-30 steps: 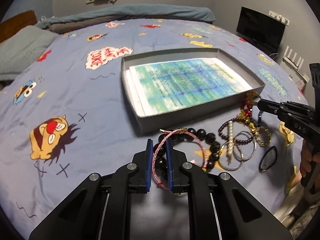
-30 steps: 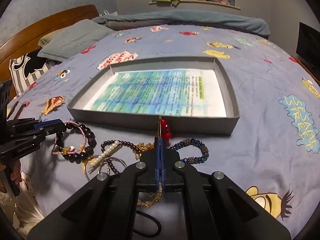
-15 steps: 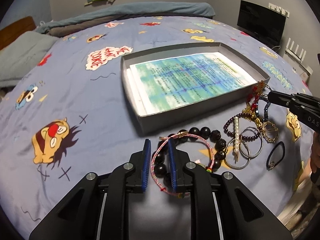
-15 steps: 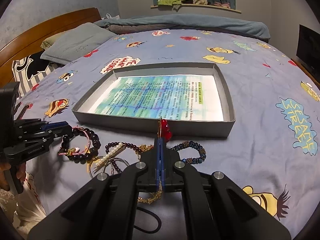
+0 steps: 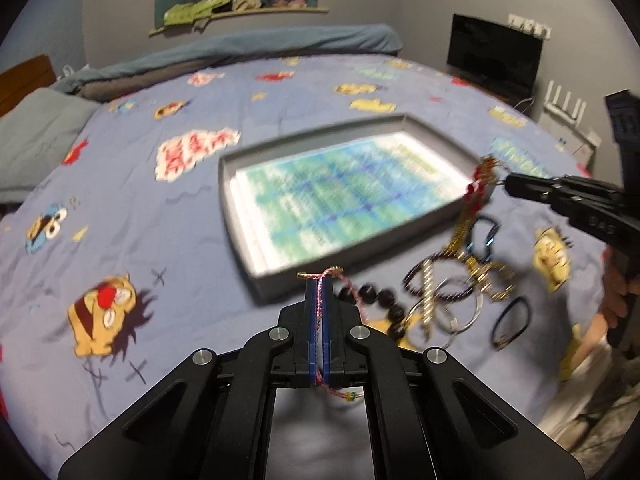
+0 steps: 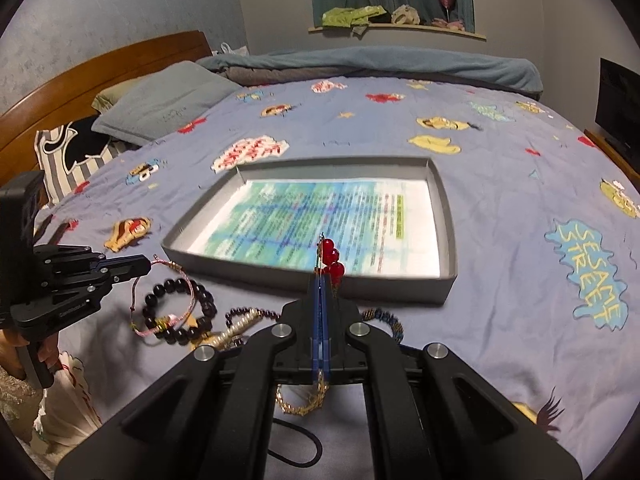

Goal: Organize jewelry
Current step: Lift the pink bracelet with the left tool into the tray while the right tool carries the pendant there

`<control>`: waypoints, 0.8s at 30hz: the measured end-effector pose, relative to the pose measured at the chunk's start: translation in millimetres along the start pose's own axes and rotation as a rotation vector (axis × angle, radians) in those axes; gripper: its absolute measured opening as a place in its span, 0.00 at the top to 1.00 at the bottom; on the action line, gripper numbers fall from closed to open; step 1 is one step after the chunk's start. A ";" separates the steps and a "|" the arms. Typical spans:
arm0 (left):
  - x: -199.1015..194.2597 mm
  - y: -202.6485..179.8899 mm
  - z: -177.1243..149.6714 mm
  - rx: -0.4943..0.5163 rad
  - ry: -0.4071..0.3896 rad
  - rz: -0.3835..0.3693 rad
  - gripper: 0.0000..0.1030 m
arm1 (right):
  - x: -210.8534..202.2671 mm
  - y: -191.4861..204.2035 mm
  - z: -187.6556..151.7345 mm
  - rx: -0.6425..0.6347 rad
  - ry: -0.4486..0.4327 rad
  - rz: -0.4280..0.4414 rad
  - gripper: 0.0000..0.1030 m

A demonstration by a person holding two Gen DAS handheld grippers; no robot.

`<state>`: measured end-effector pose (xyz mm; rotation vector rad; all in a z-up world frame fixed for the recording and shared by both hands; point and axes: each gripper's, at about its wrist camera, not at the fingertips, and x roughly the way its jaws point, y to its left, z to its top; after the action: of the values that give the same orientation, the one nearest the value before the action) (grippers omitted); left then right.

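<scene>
Pink cord bracelet [image 5: 319, 304], loose between spread jaws before, is now pinched by the left gripper [image 5: 319, 280]; the right gripper [image 6: 321, 276] stays clamped on the gold chain [image 6: 304, 404].

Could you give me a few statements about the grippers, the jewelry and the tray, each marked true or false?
1. The left gripper is shut on the pink cord bracelet. True.
2. The right gripper is open and holds nothing. False: it is shut on the gold chain with red beads.
3. The black bead bracelet lies inside the tray. False: it lies on the bedspread in front of the tray.
4. A printed sheet lies in the tray. True.
5. A black hair tie lies on the bedspread. True.
</scene>
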<state>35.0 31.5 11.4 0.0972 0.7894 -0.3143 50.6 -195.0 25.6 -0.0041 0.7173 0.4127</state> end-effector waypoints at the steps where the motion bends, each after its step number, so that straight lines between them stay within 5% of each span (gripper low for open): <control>1: -3.4 -0.6 4.4 0.001 -0.012 -0.006 0.97 | -2.6 -2.3 6.5 0.001 -0.014 0.000 0.99; 13: -10.1 8.2 97.5 0.025 -0.162 0.013 0.97 | 5.5 -38.6 77.0 0.049 -0.100 -0.037 0.99; 24: 90.8 30.8 133.2 -0.029 -0.053 0.028 0.97 | 80.7 -69.0 107.1 0.087 -0.025 -0.060 0.99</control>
<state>195.5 11.9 39.5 0.0729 0.7390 -0.2776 199.0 -213.6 45.8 0.0610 0.7086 0.3236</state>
